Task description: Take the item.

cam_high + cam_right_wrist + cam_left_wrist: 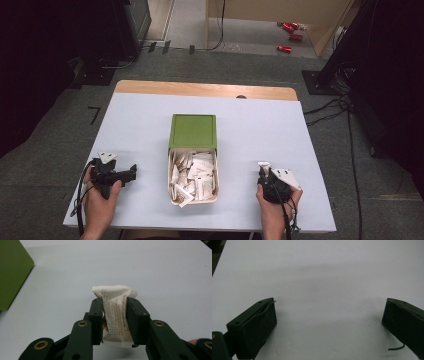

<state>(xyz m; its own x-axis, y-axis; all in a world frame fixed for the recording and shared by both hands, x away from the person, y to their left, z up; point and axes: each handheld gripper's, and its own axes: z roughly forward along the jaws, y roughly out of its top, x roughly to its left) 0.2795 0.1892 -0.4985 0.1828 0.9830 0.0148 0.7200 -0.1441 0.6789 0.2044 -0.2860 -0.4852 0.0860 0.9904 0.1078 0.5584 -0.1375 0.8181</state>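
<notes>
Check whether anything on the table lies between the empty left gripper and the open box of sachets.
Nothing visible does. The left gripper, jaws open, points toward the cream tray of white paper sachets, with bare pale table between them. The tray's own side wall faces the gripper, so reaching the sachets likely means going over it.

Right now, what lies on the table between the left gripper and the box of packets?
Nothing: in the high view, bare table separates the open left gripper from the box of packets. The left gripper view shows bare surface too.

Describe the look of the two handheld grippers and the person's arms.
Both are black, each topped by a grey three-cornered plate. The left gripper trails a black cable and has blocky padded jaws. The right gripper has brass-coloured rivets on its linkage arms. The forearms look bare, no sleeves visible.
</notes>
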